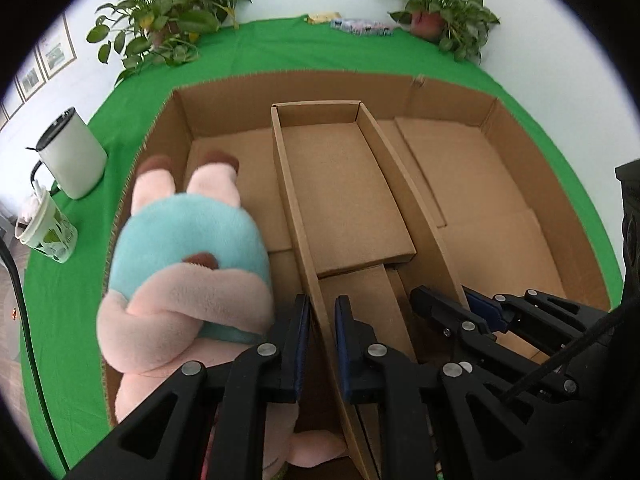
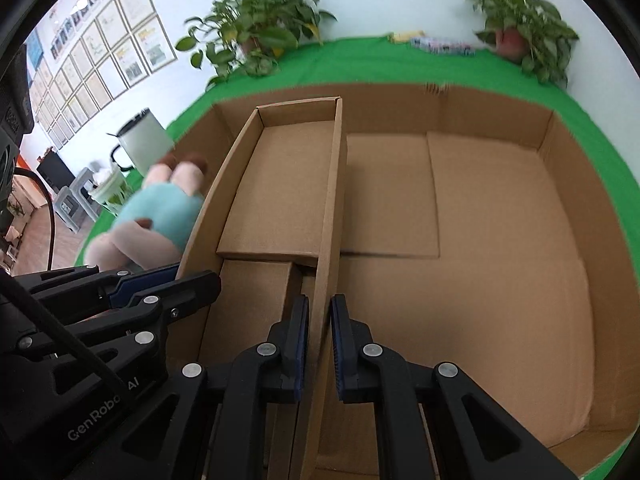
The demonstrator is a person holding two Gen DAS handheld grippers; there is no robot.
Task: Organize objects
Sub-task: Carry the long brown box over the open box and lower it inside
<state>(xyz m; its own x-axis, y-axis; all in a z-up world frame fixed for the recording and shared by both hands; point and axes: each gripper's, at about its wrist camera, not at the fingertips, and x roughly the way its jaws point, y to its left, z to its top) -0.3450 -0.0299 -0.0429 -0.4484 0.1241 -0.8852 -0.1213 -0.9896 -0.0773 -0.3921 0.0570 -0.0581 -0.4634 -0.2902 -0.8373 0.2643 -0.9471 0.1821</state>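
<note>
Left tool (image 1: 322, 344) and right tool (image 2: 319, 344) each pinched a small box (image 2: 288, 196) wall — "GenRobo AI" lettering (image 2: 102, 408) showed.

Large open cardboard box (image 1: 552, 184) lay on a green-covered counter (image 1: 280, 48), narrow open cardboard tray (image 1: 344, 184) stood inside it lengthwise, pink plush toy in teal shirt (image 1: 184, 272) lay against the box's left wall.
</note>
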